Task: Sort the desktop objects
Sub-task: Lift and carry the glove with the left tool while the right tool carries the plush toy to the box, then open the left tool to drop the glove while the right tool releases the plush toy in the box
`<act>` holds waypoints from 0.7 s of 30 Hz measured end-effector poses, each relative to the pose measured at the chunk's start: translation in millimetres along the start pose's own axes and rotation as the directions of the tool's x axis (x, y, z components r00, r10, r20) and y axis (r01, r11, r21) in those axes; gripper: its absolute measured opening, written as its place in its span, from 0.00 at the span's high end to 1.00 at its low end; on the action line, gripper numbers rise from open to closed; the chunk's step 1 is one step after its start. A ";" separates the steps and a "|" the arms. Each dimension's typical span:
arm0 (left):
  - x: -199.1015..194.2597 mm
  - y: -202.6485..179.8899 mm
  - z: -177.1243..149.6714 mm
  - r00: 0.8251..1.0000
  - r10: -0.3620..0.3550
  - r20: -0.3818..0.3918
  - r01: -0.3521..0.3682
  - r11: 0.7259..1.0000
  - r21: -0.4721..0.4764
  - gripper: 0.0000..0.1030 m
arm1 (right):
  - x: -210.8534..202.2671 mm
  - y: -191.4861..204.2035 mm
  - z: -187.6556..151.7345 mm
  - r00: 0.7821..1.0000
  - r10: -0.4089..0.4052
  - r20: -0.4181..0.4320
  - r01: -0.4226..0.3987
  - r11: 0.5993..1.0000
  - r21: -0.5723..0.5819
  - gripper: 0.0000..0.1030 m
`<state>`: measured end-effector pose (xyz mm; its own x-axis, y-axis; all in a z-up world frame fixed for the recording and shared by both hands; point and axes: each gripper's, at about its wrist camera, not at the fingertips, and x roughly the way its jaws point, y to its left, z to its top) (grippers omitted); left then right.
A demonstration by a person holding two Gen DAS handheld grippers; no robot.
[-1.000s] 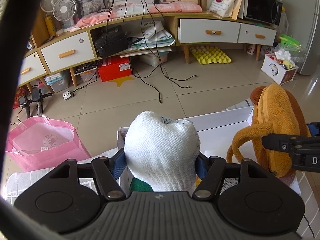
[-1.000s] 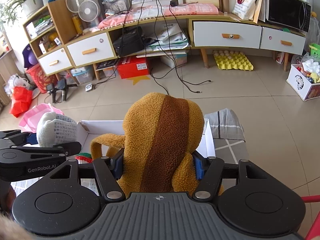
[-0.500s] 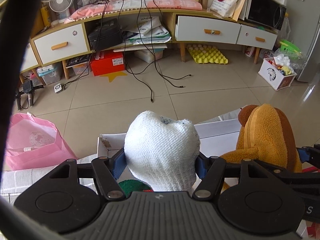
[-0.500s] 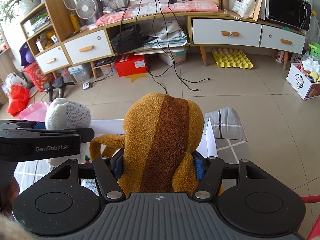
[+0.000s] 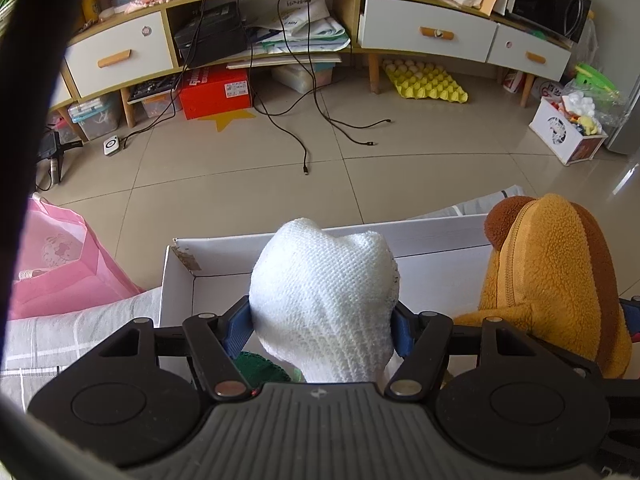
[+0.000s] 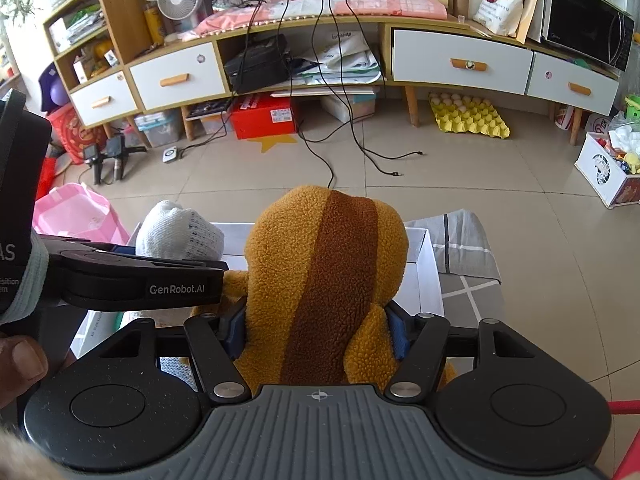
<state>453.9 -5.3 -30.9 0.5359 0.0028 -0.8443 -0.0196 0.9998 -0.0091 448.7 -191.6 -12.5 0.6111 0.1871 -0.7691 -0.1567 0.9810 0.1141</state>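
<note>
A: Status of the left side?

B: The pink bag (image 5: pixel 60 264) is sitting on the floor at far left. The left claw (image 5: pixel 322 322) is pinching the white knitted hat (image 5: pixel 324 300) above the white box (image 5: pixel 420 236).

A: And the right side?

B: The right claw (image 6: pixel 318 326) is pinching the brown plush bag (image 6: pixel 320 280), holding it over the same box (image 6: pixel 430 264). The two items are hanging side by side, just apart.

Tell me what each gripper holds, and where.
Left gripper pinches the white knit item across its middle; right gripper pinches the brown plush bag across its lower sides.
</note>
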 end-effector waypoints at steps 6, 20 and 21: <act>1.9 2.6 -7.8 0.998 0.005 -0.061 -0.004 1.000 0.022 0.38 | 5.9 7.0 -1.0 1.000 -0.007 -0.023 0.006 0.999 -0.034 0.32; -9.8 16.7 -17.9 0.987 -0.021 -0.161 0.024 1.000 0.018 0.39 | 10.9 17.7 -5.7 0.992 -0.001 -0.126 -0.012 0.995 -0.102 0.27; -10.3 17.6 -17.6 0.986 -0.020 -0.166 0.024 1.000 0.019 0.40 | 10.8 18.9 -6.1 0.992 -0.003 -0.128 -0.011 0.994 -0.107 0.27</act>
<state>433.2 11.9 -31.8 0.3885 -0.0211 -0.9212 0.0095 0.9998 -0.0189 447.6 -171.4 -22.5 0.5070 0.1765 -0.8437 -0.2461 0.9677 0.0545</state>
